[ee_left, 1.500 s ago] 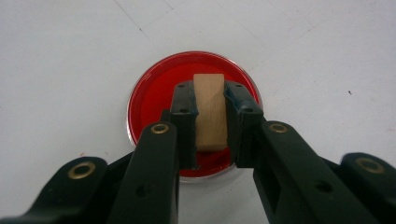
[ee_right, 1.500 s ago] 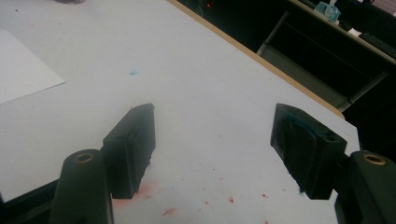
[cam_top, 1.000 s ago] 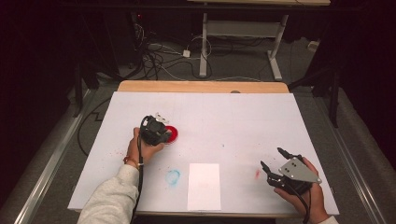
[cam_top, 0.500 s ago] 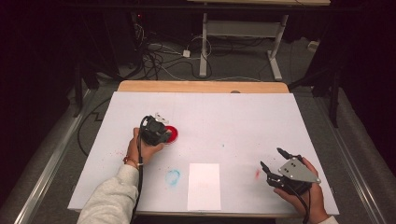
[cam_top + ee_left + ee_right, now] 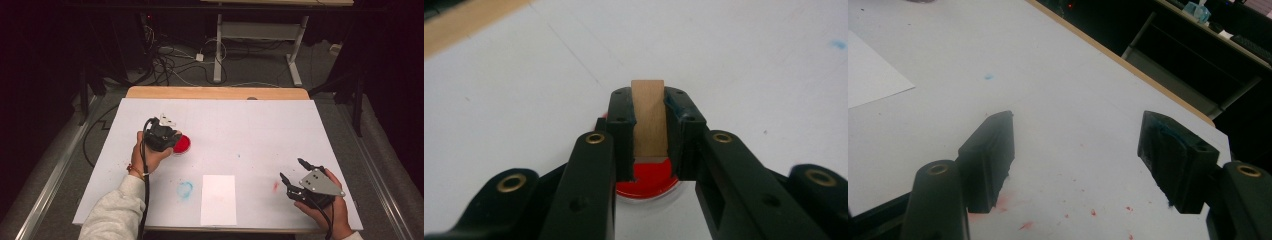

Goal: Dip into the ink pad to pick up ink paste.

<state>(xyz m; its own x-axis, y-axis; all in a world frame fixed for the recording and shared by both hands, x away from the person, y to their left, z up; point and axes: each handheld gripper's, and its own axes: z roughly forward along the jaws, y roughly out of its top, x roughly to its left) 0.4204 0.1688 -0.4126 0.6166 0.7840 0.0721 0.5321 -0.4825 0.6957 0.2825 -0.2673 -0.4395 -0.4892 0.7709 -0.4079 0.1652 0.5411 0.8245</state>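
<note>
One left gripper (image 5: 650, 150) clamped on one wooden block (image 5: 649, 119) above one red dish (image 5: 181, 144); one right gripper (image 5: 1078, 160) open, empty; one paper sheet (image 5: 218, 199).

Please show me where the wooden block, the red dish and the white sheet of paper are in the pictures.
wooden block (image 5: 649, 117): left gripper view, the middle of its front face, between the jaws.
red dish (image 5: 649, 179): left gripper view, its red inside below the block.
sheet of paper (image 5: 218, 199): high view, its middle.
</note>
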